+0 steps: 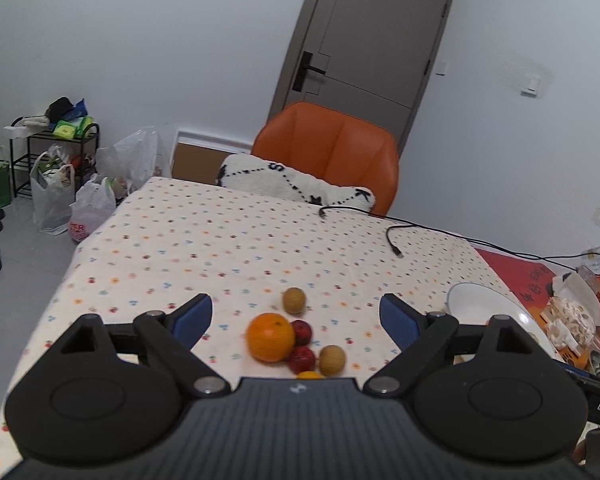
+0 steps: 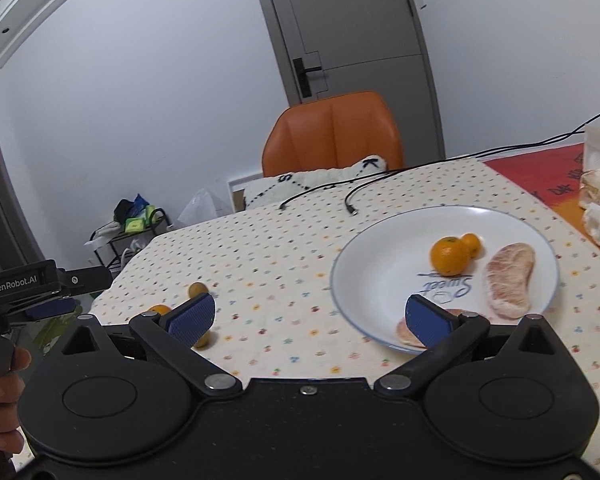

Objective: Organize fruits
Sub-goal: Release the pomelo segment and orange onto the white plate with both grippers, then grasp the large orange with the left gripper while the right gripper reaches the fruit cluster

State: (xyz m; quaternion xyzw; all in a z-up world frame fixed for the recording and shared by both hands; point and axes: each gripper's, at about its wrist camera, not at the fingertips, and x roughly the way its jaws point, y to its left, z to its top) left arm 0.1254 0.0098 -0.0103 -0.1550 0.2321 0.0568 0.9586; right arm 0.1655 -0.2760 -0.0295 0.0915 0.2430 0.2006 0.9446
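Observation:
In the left wrist view my left gripper [image 1: 296,316] is open above a cluster of fruit on the dotted tablecloth: a large orange [image 1: 271,342], two red fruits [image 1: 301,331], two brown round fruits [image 1: 294,300] and a small orange one partly hidden by the gripper body. The white plate [image 1: 472,300] lies to the right. In the right wrist view my right gripper [image 2: 310,316] is open and empty beside the white plate [image 2: 364,276], which holds an orange [image 2: 449,256], a smaller orange [image 2: 472,244] and peeled pomelo pieces [image 2: 509,280]. Small fruits [image 2: 198,289] lie left.
An orange chair [image 1: 332,148] with a white cushion [image 1: 292,182] stands at the table's far side. Black cables [image 1: 396,240] lie across the cloth. Snack packages [image 1: 572,316] crowd the right edge on a red mat. Bags and a rack [image 1: 56,168] stand on the floor at left.

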